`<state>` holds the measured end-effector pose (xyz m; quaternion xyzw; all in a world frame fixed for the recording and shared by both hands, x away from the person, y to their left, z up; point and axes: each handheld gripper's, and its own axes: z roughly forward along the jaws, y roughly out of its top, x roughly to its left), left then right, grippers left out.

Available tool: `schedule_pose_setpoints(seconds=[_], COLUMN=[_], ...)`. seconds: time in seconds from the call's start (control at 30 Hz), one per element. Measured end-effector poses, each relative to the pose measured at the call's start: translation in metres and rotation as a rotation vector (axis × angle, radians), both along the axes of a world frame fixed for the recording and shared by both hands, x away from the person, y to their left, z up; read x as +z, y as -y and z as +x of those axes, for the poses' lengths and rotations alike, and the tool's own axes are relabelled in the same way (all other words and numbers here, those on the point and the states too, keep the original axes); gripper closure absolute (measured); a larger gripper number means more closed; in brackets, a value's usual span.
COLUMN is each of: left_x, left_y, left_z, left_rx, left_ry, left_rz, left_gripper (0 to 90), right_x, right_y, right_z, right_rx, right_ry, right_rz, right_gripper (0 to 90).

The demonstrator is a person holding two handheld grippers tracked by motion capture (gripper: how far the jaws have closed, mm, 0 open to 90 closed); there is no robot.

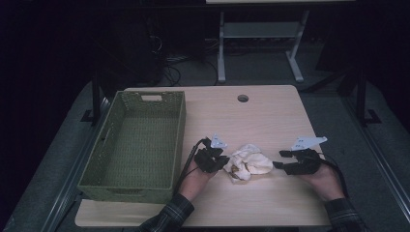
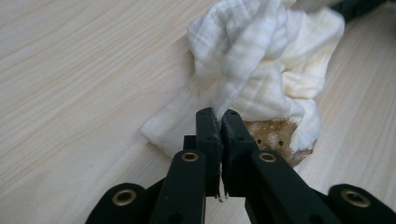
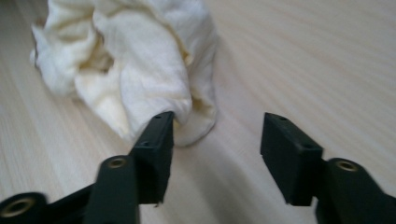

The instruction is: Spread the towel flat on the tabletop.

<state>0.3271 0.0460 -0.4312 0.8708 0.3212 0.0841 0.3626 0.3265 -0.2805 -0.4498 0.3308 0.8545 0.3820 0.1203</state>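
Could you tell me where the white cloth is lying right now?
In the high view the white cloth lies crumpled on the table near its front edge, between the left gripper and right gripper, right of the green basket.

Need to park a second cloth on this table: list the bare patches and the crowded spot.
Free: the table between the green basket and the right edge, past the round hole; also the front strip near the forearms. Crowded: the middle, where the cloth sits between left gripper and right gripper.
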Motion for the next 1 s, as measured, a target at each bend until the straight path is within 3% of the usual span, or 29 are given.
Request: schedule_pose_setpoints(seconds=[0.2, 0.27, 0.37, 0.57, 0.83, 1.0], left_x=[-0.002, -0.002, -0.002, -0.001, 0.000, 0.001], left_y=[-0.001, -0.001, -0.001, -0.001, -0.001, 0.001], left_z=[0.002, 0.003, 0.003, 0.003, 0.003, 0.003], left_rx=[0.010, 0.011, 0.009, 0.010, 0.015, 0.016], left_ry=[-0.003, -0.003, -0.002, -0.004, -0.008, -0.005], left_rz=[0.014, 0.017, 0.013, 0.012, 0.000, -0.009], left_gripper=[87.6, 87.6, 87.5, 87.6, 87.7, 87.9], right_x=[0.004, 0.009, 0.014, 0.006, 0.006, -0.001], right_y=[0.002, 0.005, 0.010, -0.006, -0.022, -0.029], right_z=[0.016, 0.020, 0.027, 0.034, 0.039, 0.043], right_rx=[0.005, -0.001, -0.008, 0.051, 0.117, 0.125], right_ry=[-0.015, 0.004, 0.018, -0.039, -0.066, -0.098], right_rz=[0.036, 0.041, 0.087, 0.098, 0.146, 0.121], right_gripper=[55.2, 55.2, 57.7, 59.8, 63.1, 73.7])
